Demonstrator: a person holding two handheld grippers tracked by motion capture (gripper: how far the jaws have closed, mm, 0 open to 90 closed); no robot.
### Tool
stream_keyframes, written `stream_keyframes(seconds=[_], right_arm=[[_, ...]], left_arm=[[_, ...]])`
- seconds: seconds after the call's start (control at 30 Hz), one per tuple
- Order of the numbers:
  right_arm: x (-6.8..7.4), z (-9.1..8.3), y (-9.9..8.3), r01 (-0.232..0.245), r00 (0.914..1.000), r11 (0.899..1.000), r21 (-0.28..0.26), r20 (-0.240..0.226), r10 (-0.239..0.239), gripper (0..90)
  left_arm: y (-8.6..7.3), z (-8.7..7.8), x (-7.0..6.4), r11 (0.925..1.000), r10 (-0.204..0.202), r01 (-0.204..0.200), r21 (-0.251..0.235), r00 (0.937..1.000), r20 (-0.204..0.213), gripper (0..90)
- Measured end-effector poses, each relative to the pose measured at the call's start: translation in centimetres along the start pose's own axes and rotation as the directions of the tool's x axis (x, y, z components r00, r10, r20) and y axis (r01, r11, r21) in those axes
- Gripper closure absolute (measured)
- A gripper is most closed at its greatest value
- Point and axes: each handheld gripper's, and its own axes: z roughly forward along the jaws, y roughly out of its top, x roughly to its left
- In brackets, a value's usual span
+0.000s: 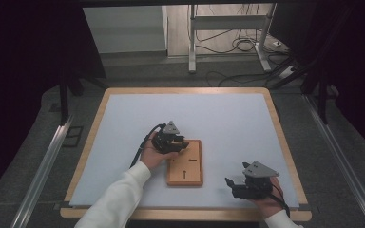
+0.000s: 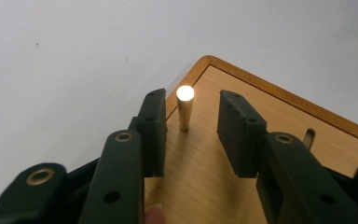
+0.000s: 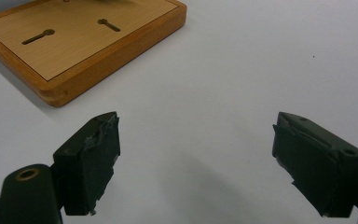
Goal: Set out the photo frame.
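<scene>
Grippers work this table from either side, and the left gripper (image 1: 177, 142) does the active part. It hovers over the far left corner of the flat rectangular wooden board with the darker raised rim (image 1: 196, 176), its black jaws parted with a clear gap on each side of the small pale wooden peg (image 2: 185, 108) that stands upright between them. Neither pad touches the peg, though the peg sits closer to the left pad; the hold looks like a lining-up, probably for a pinch to pull the peg out or after seating it. The peg is a smooth round dowel, its top face glaring bright under the light. The board shows fine straight grain, and just beyond the right jaw a dark slot (image 2: 309, 137) is cut into it.

Further right, the right gripper (image 1: 234, 185) rests low on the smooth matte white table surface (image 1: 228, 114), well apart from the board, apparently waiting. Its jaws stand wide apart and hold nothing. Ahead and to its left lies the board's rounded corner with two keyhole-shaped slots (image 3: 38, 36).
</scene>
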Motion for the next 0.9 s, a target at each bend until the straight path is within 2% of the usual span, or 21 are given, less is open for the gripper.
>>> stream_keyframes(seconds=[0.2,0.37,0.47,0.7,0.9], right_arm=[[-0.13,-0.03,0.00,-0.012,0.9999,1.000,-0.004,0.001,0.012,15.2],[-0.21,-0.22,0.08,-0.016,0.9999,1.000,-0.013,-0.002,0.016,15.2],[-0.28,-0.27,0.07,-0.018,0.9998,1.000,-0.013,-0.001,0.018,15.1],[-0.07,-0.26,0.15,-0.008,1.0000,1.000,-0.012,-0.001,0.008,15.2],[0.18,-0.16,0.22,-0.002,1.0000,1.000,-0.008,-0.004,0.002,15.2]], left_arm=[[0.01,0.28,0.53,1.0000,-0.005,0.005,-0.005,1.0000,0.002,68.9],[-0.13,0.61,0.73,1.0000,-0.010,0.010,-0.001,0.9999,0.009,80.2],[-0.11,0.74,0.73,1.0000,-0.007,0.007,-0.006,0.9999,0.016,82.8],[-0.08,0.85,0.72,0.9999,-0.006,0.006,-0.011,0.9998,0.018,83.5],[-0.13,0.90,1.01,0.9996,-0.024,0.025,-0.016,0.9988,0.042,83.9]])
